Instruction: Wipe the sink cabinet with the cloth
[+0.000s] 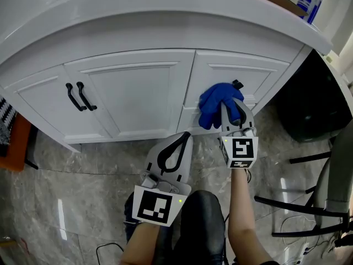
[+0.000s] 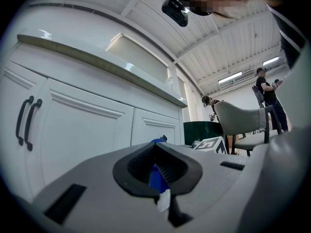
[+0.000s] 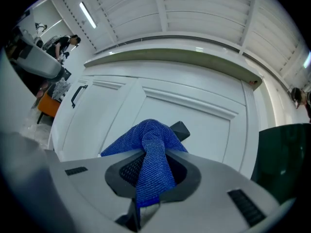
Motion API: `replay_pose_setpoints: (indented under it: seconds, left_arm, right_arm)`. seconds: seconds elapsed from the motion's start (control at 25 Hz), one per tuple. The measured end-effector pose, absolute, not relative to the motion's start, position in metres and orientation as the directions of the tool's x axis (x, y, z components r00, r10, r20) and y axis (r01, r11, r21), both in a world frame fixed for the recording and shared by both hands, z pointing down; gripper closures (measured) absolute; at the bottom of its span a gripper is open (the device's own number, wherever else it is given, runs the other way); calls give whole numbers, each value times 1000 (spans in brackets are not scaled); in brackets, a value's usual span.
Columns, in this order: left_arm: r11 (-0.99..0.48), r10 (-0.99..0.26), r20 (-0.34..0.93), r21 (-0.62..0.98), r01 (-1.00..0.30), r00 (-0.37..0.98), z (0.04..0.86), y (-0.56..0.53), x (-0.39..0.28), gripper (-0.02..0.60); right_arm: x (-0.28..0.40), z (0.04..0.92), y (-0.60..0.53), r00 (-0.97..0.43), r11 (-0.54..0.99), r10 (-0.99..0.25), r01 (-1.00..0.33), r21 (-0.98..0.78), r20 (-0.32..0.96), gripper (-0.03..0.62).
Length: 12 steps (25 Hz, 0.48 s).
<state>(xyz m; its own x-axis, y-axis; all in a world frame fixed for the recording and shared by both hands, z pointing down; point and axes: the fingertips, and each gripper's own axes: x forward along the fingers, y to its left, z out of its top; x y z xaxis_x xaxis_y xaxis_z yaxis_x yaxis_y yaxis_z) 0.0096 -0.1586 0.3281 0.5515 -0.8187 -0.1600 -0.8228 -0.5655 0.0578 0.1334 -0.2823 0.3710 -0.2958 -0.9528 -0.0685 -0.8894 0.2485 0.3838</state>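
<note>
The right gripper was clamped on the cloth, which bunched ahead of its tips against the right cabinet door, while the left gripper, closed and empty, hung lower, off the door.

Painted panels, knitted cloth, matt plastic

We see the sink cabinet in smooth white paint with a soft sheen. Its door handles are satin black, and the blue cloth is a rough, ribbed weave. The right hand-held gripper and left hand-held gripper are matt grey plastic with ridged black pads. The floor is glossy grey marbled tile.
</note>
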Motion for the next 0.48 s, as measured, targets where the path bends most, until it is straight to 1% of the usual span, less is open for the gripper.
replay_pose_setpoints:
  seconds: [0.24,0.48]
  left_arm:
    - [-564,-819,-171,69,-823,547,325,-157,4,577]
    - [-555,-826,-175,83,-828,536,324,-156,-5,577]
  right_arm:
    - [160,378,-284,-240,206,-970,-896,393,-38,533]
    - [197,379,-283,-140,123,-989,-951,284,-40,533]
